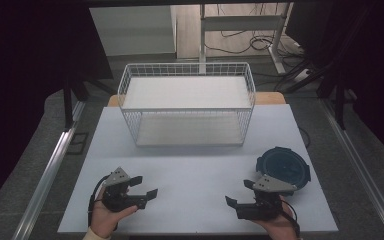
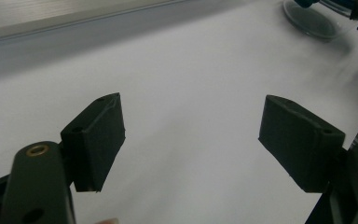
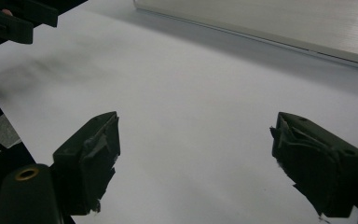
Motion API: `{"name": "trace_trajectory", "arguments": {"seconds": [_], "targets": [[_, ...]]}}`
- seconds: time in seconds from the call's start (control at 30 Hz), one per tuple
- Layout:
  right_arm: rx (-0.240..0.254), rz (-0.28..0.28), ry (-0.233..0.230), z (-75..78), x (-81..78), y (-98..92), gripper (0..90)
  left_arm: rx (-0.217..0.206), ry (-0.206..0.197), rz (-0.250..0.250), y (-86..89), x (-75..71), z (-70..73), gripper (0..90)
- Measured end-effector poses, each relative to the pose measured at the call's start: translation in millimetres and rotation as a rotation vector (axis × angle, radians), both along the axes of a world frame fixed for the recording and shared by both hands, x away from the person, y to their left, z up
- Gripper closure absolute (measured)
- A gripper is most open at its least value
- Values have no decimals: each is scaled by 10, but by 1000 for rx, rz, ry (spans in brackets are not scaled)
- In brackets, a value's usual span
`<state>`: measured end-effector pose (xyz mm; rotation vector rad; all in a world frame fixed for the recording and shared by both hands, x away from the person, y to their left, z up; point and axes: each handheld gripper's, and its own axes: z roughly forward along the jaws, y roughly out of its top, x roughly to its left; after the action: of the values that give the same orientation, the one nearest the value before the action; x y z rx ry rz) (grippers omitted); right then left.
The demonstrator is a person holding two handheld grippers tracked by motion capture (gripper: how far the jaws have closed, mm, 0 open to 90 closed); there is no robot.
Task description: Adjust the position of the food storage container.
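1. White tabletop spans the high view; a person's two hands come in from the bottom edge, each holding a black two-jaw gripper low over the near part of the table.
2. The left gripper has its jaws spread apart with nothing between them; its own view shows bare white surface between the two black pads.
3. The right gripper is also spread wide and empty. Its pads look worn and ragged at the edges.
4. The thing nearest the work is a dark round lid-like disc, lying flat on the table just behind the right gripper, near the table's right edge. In the left gripper view it shows far off at the top right.
5. A white wire basket stands well apart at the far middle of the table, and looks empty.
6. Judged from this, the step in hand is reaching for the disc. The right gripper is best placed, though it points away from the disc now.
7. To do it well: turn toward the disc, keep the jaws spread, come in low at the rim, and close on the edge only once one pad sits under or firmly against it, since a flat disc can slide away.
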<state>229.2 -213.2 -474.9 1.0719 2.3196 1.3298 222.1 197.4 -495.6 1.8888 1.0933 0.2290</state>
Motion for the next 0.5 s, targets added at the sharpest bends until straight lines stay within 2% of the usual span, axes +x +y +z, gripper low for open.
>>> {"name": "trace_trajectory", "arguments": {"seconds": [0.27,0.5], "targets": [[9,4,11,22,18,-57,210,1,8,8,42,18,-22,219],[-3,20,25,13,46,-58,250,8,12,-4,34,27,-33,217]]}}
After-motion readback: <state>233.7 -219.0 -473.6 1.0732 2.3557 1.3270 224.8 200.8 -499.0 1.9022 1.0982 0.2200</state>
